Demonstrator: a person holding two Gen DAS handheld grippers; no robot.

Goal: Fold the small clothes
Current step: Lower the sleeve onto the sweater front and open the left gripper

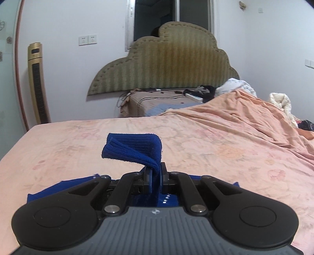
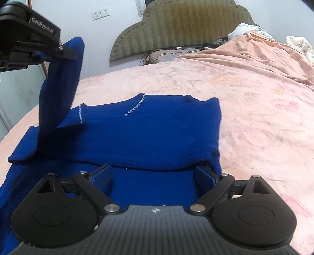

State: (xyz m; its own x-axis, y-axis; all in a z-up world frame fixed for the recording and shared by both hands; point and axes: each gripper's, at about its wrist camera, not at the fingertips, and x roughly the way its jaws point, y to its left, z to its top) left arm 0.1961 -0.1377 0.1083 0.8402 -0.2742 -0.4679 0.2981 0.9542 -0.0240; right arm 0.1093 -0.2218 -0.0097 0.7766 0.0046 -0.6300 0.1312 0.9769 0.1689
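Blue sweater (image 2: pixel 149 129) flat on pink bedsheet (image 2: pixel 245 94), sleeve (image 2: pixel 58 84) aloft in left hand-held gripper (image 2: pixel 66 51), right hand-held gripper (image 2: pixel 155 176) agape.

Left gripper (image 2: pixel 66 51) body is running off the right wrist view's top-left corner; its pads aren't showing there, sleeve (image 2: pixel 58 86) is covering them; sweater (image 2: pixel 149 129) near hem is sitting under the right gripper (image 2: pixel 154 176) housing, left edge cut by the frame; in the left wrist view most of the sweater is hiding behind the housing; clutter by the headboard (image 1: pixel 166 64) is too small to identify; window (image 1: pixel 155 17) is getting cropped at the top.
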